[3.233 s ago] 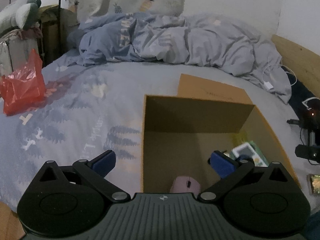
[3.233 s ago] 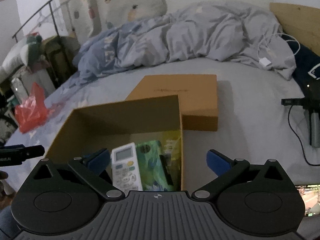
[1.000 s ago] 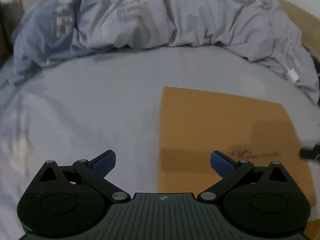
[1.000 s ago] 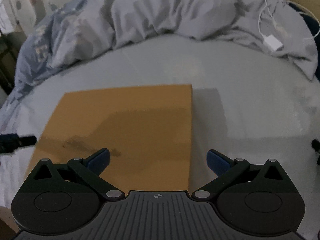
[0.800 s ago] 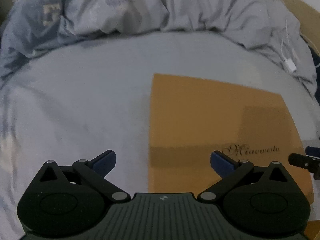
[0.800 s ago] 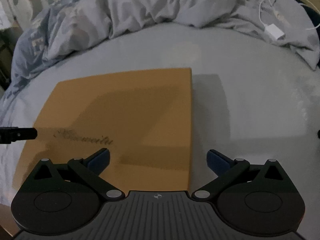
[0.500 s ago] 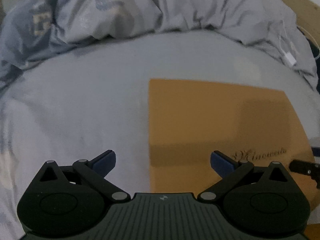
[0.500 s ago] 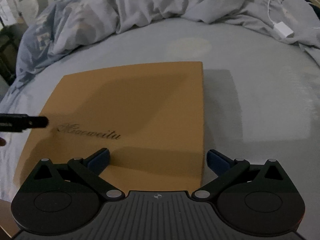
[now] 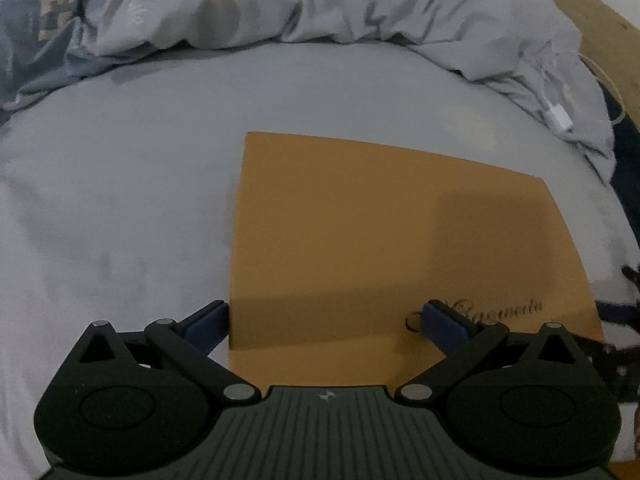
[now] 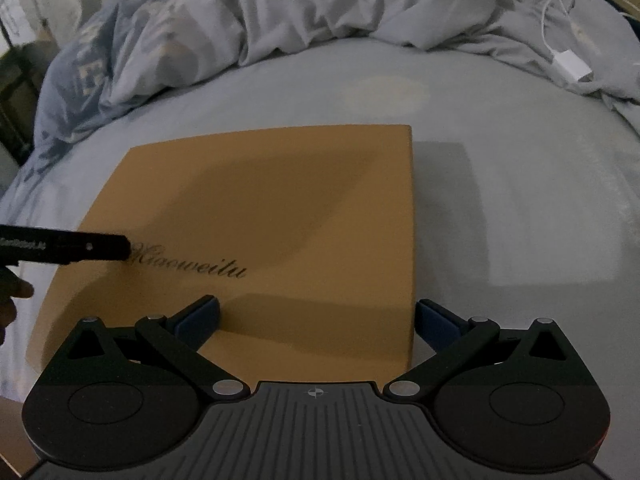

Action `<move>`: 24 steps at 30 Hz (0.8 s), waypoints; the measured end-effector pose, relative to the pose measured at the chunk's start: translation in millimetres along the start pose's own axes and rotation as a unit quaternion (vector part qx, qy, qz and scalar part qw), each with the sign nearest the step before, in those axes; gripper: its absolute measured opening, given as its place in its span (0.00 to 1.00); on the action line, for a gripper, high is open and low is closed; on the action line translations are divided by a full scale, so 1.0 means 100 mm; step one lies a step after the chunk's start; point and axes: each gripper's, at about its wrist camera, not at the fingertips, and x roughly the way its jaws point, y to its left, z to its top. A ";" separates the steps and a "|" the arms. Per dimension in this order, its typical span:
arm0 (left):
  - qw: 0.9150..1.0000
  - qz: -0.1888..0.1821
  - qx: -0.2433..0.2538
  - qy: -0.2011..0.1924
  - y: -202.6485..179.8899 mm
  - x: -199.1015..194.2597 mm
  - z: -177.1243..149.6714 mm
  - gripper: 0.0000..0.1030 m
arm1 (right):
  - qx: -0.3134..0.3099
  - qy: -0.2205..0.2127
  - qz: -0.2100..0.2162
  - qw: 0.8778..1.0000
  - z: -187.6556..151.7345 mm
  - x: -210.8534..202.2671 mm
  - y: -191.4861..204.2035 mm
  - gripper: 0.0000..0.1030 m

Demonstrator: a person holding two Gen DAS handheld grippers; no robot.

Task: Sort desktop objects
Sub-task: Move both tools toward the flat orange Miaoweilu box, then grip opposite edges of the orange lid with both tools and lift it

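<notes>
So a flat tan box lid (image 9: 384, 236) with dark cursive lettering is seen lying on the pale grey bed sheet (image 9: 112, 208), roughly dead centre in both wrist views. The left gripper (image 9: 326, 322) is spread wide and nothing is clamped in it; its left blue pad (image 9: 208, 322) is parked right against the lid's left edge at about 8 o'clock, while the other pad is sat over the lid's top near the lettering at 4 o'clock. Same story from the other side: the right gripper (image 10: 316, 318) is opened wide with nothing gripped, one pad over the lid's top at 7 o'clock and the other just off the lid's right edge at 5 o'clock, so that near right corner is straddled. Whether the pads are actually touching the cardboard can't be told. In the right wrist view the left tool is spotted as a black bar poking in at 9 o'clock, its tip ending right by the lettering. A crumpled grey-blue duvet (image 10: 320, 4) is piled up at 12 o'clock, and a white charger with its cable (image 10: 572, 66) is lying on it at around 2 o'clock.
</notes>
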 end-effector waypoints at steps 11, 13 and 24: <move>0.999 0.023 -0.019 -0.022 -0.05 -0.03 0.00 1.00 | 0.001 0.016 -0.021 1.000 0.06 -0.04 0.14 1.00; 0.999 0.026 -0.019 -0.035 -0.05 -0.10 0.00 1.00 | -0.004 0.015 -0.022 1.000 0.08 -0.08 0.18 1.00; 0.994 0.046 -0.009 -0.102 -0.22 -0.60 0.05 1.00 | -0.014 -0.027 -0.023 0.999 0.21 -0.54 0.36 1.00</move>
